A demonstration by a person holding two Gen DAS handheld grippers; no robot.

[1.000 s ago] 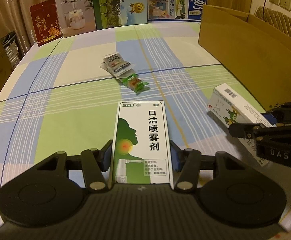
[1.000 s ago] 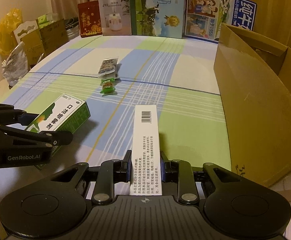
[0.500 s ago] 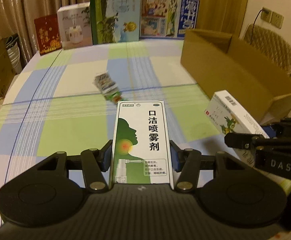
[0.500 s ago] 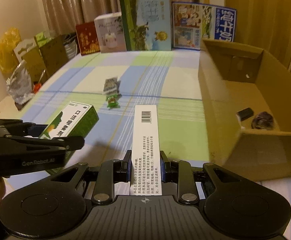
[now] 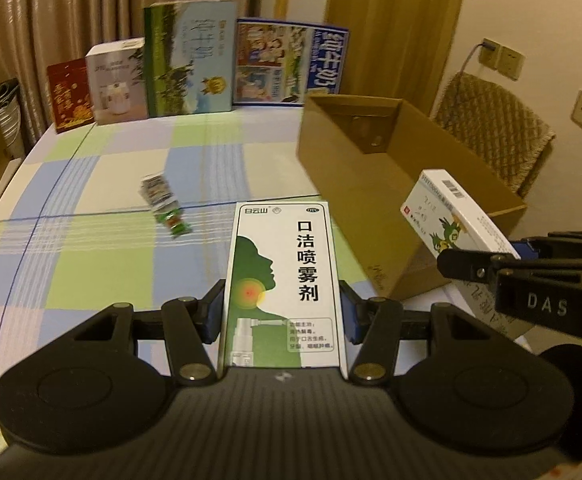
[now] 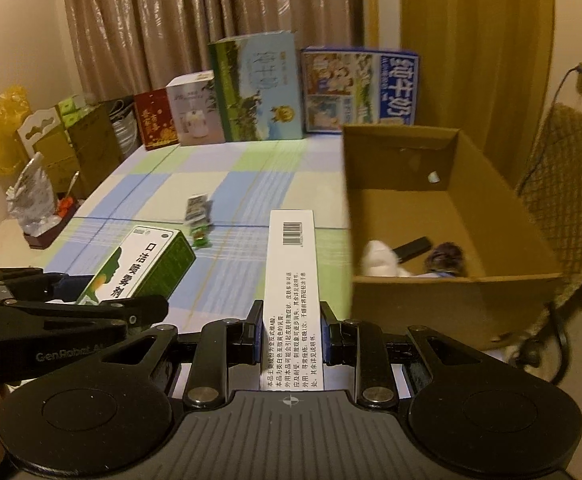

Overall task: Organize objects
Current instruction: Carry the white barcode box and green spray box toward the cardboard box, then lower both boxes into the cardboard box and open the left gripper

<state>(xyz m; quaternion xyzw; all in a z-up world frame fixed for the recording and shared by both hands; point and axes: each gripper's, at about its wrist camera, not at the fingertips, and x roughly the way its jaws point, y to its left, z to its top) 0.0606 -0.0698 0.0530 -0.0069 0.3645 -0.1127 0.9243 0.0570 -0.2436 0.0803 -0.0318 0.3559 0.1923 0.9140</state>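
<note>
My left gripper (image 5: 283,312) is shut on a green and white spray box (image 5: 283,280), held flat above the checked tablecloth (image 5: 91,240). My right gripper (image 6: 289,334) is shut on a narrow white medicine box (image 6: 291,272) with a barcode on top. Each gripper shows in the other's view: the white medicine box (image 5: 451,220) at the right, the spray box (image 6: 143,268) at the left. An open cardboard box (image 6: 431,300) stands to the right, with a few small things on its floor. Small snack packets (image 5: 163,204) lie on the cloth further back.
Tall printed cartons (image 5: 191,56) and gift boxes (image 5: 71,96) line the table's far edge before a curtain. A woven chair (image 5: 491,136) stands behind the cardboard box. Bags and boxes (image 6: 31,160) are piled beside the table on the left.
Both grippers have risen with their boxes and now look further over the table. The inside of the cardboard box has come into view, and the snack packets have slid left.
</note>
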